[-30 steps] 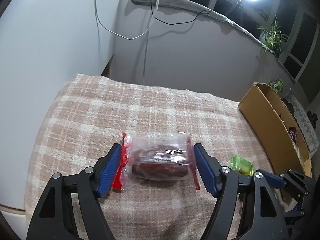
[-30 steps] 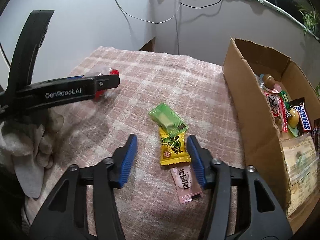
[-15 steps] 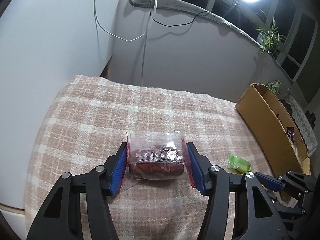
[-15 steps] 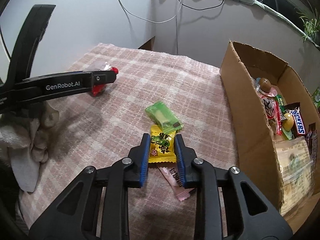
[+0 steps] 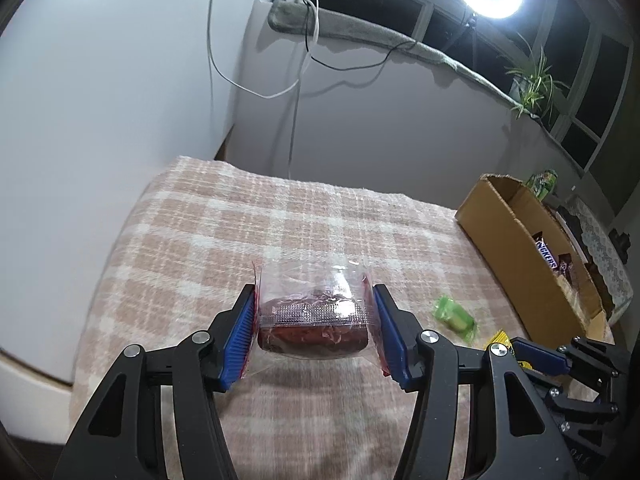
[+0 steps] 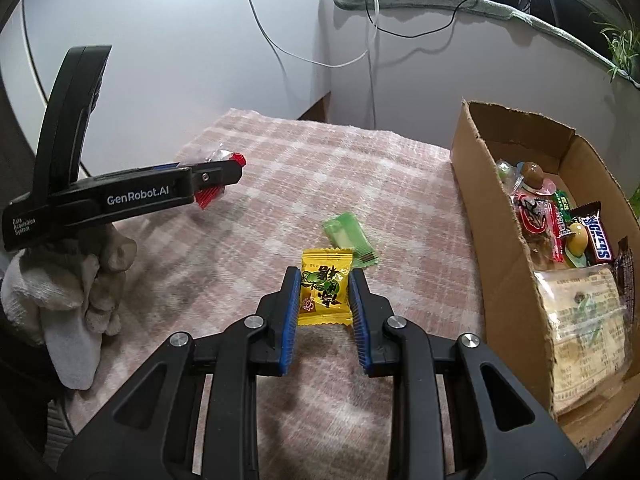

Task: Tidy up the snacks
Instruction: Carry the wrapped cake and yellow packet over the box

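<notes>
My left gripper [image 5: 314, 320] is shut on a clear packet with red edges and a dark red snack inside [image 5: 312, 316], held above the plaid cloth [image 5: 200, 240]. It also shows in the right wrist view [image 6: 216, 178] at the left. My right gripper [image 6: 325, 300] is shut on a yellow candy packet [image 6: 325, 288], lifted off the cloth. A green candy packet [image 6: 350, 238] lies on the cloth just beyond it, also visible in the left wrist view [image 5: 454, 314]. The cardboard box [image 6: 500, 216] with several snacks stands at the right.
The cloth covers a table that ends at a white wall [image 5: 100, 100] to the left and back. Cables [image 6: 372, 40] hang down the back wall. A gloved hand [image 6: 68, 280] holds the left gripper. A plant [image 5: 532, 84] stands on the sill.
Both grippers have shut: the left on the red-edged packet, the right on the yellow packet. Both packets are now lifted. The pink packet under the right gripper is out of view.
</notes>
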